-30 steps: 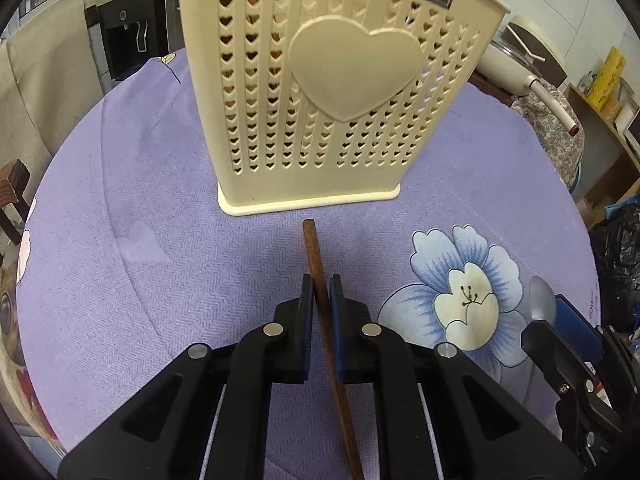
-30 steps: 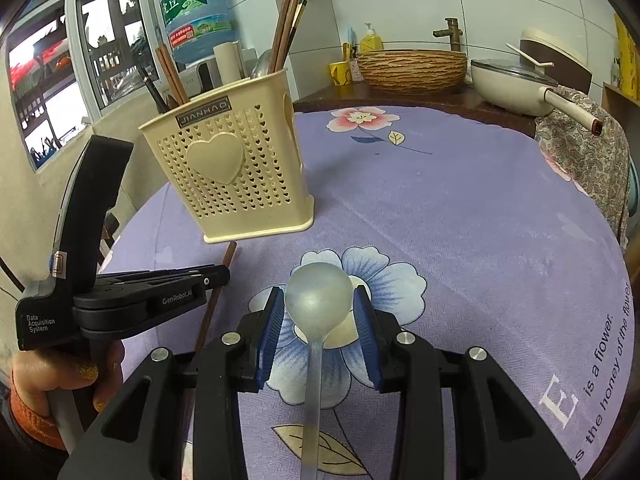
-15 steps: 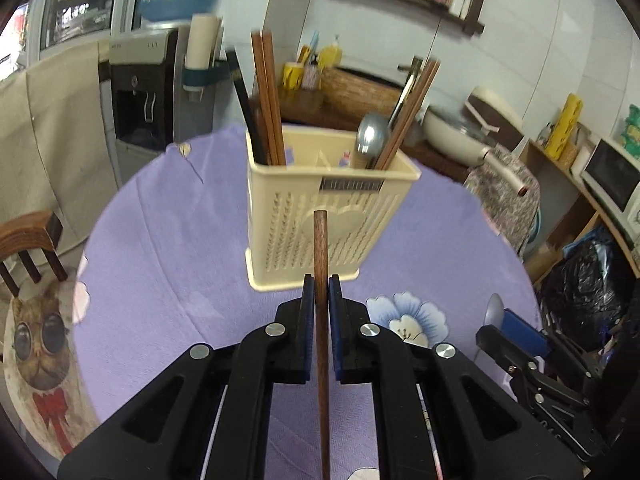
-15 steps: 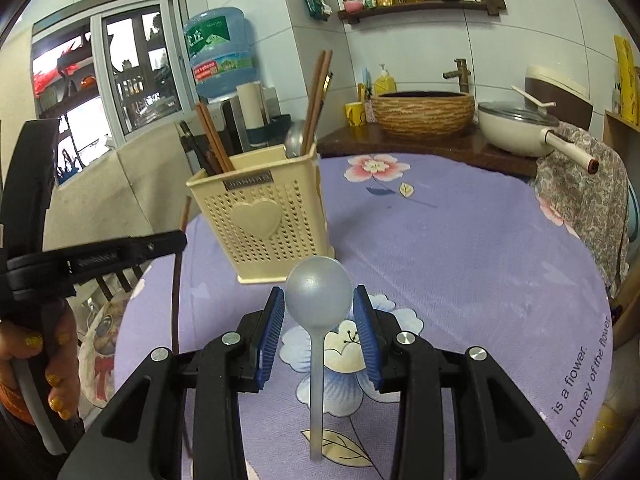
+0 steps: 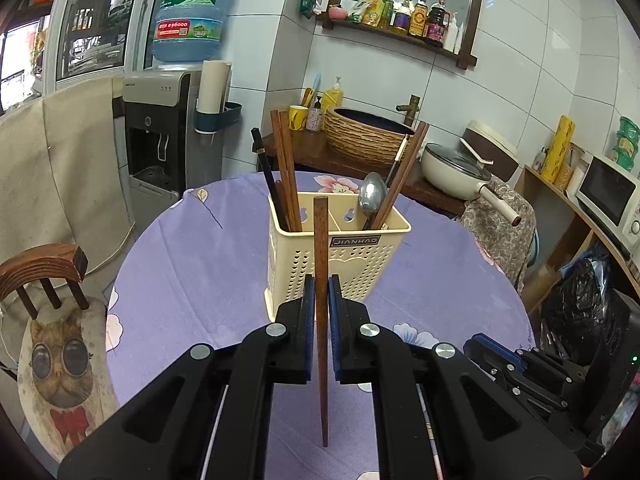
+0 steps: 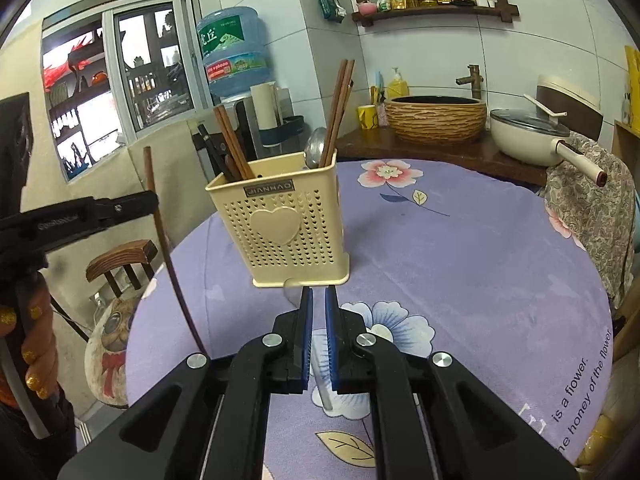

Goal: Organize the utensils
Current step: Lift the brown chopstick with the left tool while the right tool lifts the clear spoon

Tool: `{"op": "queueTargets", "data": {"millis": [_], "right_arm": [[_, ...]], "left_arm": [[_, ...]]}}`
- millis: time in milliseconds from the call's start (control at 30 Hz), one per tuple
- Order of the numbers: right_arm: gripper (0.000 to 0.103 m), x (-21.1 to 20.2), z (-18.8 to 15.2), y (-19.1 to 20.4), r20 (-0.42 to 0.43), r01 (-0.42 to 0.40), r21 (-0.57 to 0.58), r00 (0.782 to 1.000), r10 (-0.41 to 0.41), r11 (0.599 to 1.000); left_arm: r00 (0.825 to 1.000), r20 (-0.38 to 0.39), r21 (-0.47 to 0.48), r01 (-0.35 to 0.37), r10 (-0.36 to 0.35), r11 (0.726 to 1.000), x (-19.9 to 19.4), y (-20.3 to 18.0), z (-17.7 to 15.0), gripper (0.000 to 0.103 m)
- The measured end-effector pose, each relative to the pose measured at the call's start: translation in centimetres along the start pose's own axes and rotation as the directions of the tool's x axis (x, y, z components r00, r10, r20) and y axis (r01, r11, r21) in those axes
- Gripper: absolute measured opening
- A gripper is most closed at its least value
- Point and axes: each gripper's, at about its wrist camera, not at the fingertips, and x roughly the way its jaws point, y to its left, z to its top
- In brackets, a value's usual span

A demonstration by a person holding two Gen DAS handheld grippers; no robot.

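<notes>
My left gripper [image 5: 319, 294] is shut on a brown wooden chopstick [image 5: 320, 240] and holds it upright in the air, in front of the cream utensil holder [image 5: 344, 264]. The holder stands on the purple table with chopsticks and a metal spoon [image 5: 372, 196] in it. My right gripper [image 6: 317, 308] is shut on the handle of a translucent plastic spoon [image 6: 323, 390], raised above the table before the holder [image 6: 288, 220]. The left gripper [image 6: 120, 208] with its chopstick [image 6: 164, 240] shows at the left of the right wrist view.
The round table has a purple flowered cloth [image 6: 460, 272]. A wooden chair [image 5: 44, 272] with a cat cushion stands at the left. A counter with a woven basin [image 6: 436, 118] and a pan [image 6: 528, 132] lies behind the table. A water dispenser [image 5: 160, 136] is at the back left.
Both grippers have risen well above the table. The left lifted the chopstick from lying flat to upright. The right closed tighter on the plastic spoon, whose bowl no longer shows above the fingers.
</notes>
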Motion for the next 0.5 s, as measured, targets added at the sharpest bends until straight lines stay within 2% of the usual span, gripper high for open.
{"op": "queueTargets", "data": {"millis": [133, 200, 333, 400, 500], "right_arm": [[0.014, 1.8, -0.1, -0.2, -0.044, -0.012, -0.001, 0.999, 0.012, 1.0], [0.041, 3.1, -0.1, 0.0, -0.068, -0.021, -0.016, 0.997, 0.02, 1.0], [0.042, 7.4, -0.4, 1.3, -0.172, -0.069, -0.062, 0.983, 0.057, 0.996], [0.042, 9.1, -0.7, 2.1, -0.191, -0.067, -0.09, 0.98, 0.049, 0.994], [0.042, 12.5, -1.1, 3.5, -0.269, -0.108, -0.143, 0.961, 0.067, 0.984]], "left_arm": [[1.0, -0.003, -0.01, 0.004, -0.004, 1.0, 0.1, 0.5, 0.1, 0.007], [1.0, 0.0, -0.008, 0.006, -0.006, 1.0, 0.0, 0.5, 0.0, 0.007], [1.0, 0.004, -0.005, 0.012, -0.012, 1.0, -0.4, 0.4, -0.2, 0.007], [1.0, 0.006, -0.007, 0.012, -0.012, 1.0, -0.6, 0.4, -0.3, 0.007], [1.0, 0.006, -0.015, 0.01, -0.01, 1.0, -0.9, 0.7, -0.4, 0.007]]}}
